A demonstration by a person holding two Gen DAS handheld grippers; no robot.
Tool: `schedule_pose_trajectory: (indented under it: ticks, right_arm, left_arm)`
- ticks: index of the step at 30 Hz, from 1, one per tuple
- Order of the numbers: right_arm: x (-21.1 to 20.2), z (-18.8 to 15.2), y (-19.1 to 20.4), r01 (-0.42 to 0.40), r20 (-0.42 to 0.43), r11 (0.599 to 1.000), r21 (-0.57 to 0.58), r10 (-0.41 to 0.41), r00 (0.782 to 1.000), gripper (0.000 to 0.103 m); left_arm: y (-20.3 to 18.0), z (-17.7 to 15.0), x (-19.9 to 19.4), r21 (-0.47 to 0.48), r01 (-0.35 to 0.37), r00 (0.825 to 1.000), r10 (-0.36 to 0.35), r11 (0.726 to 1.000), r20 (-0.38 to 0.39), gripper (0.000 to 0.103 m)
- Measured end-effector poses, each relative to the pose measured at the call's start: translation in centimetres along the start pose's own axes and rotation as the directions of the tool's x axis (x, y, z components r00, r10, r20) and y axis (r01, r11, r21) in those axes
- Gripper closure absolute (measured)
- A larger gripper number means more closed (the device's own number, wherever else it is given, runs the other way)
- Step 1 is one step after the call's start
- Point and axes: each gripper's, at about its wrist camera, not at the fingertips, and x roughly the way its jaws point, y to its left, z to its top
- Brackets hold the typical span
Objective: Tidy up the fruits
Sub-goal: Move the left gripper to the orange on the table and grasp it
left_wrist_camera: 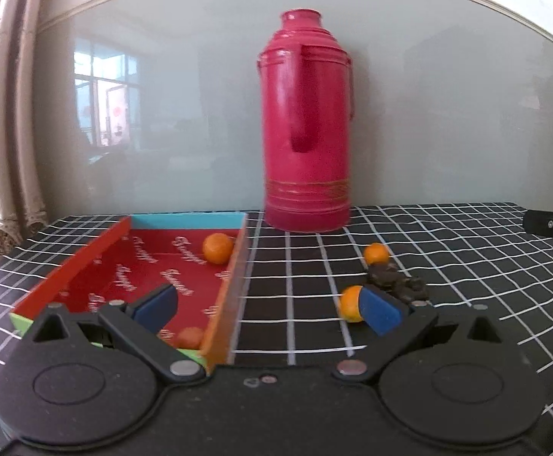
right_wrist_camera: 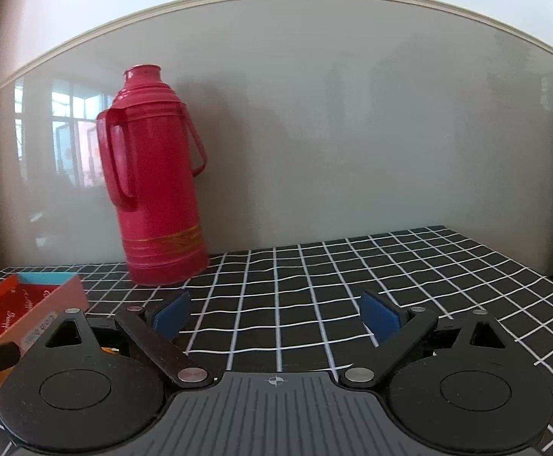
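On the desk with the black, white-gridded cloth, a shallow red cardboard box with a blue end wall lies just left of the tall crimson thermos flask, and it seems to be the collecting place: two small orange mandarins already lie inside it. Two more small orange mandarins remain on the cloth right of the box, beside a dark crumpled lump. The left hand-held gripper hangs spread wide with nothing held, its right pad nearly at the nearer fruit, likely lining up a pick. The right hand-held gripper hovers equally wide and empty over bare cloth right of the flask.
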Motion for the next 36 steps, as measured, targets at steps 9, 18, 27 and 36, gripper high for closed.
schedule_pose_trajectory:
  ticks: [9,18,27,36]
  right_arm:
    - [0.0,0.0,-2.4,0.047,-0.013,0.999,0.011,-0.047,0.999,0.008]
    - [0.3,-0.2,-4.5,0.088,-0.029,0.996,0.031,-0.087,0.996,0.008]
    - [0.8,-0.1,-4.7,0.087,-0.048,0.995,0.049,-0.085,0.995,0.008]
    - [1.4,-0.3,-3.2,0.060,-0.060,0.998,0.018,-0.059,0.996,0.008]
  left_arm:
    - [-3.0,0.0,2.3,0.011,0.072,0.997,-0.071,0.997,-0.039,0.007]
    - [-4.7,0.2,4.9,0.000,0.097,0.992,-0.097,0.995,-0.082,0.007]
    - [-4.3,0.4,8.8,-0.042,0.108,0.962,-0.115,0.993,-0.246,0.046]
    - [-4.2,0.5,9.4,-0.040,0.135,0.953,-0.141,0.990,-0.269,0.080]
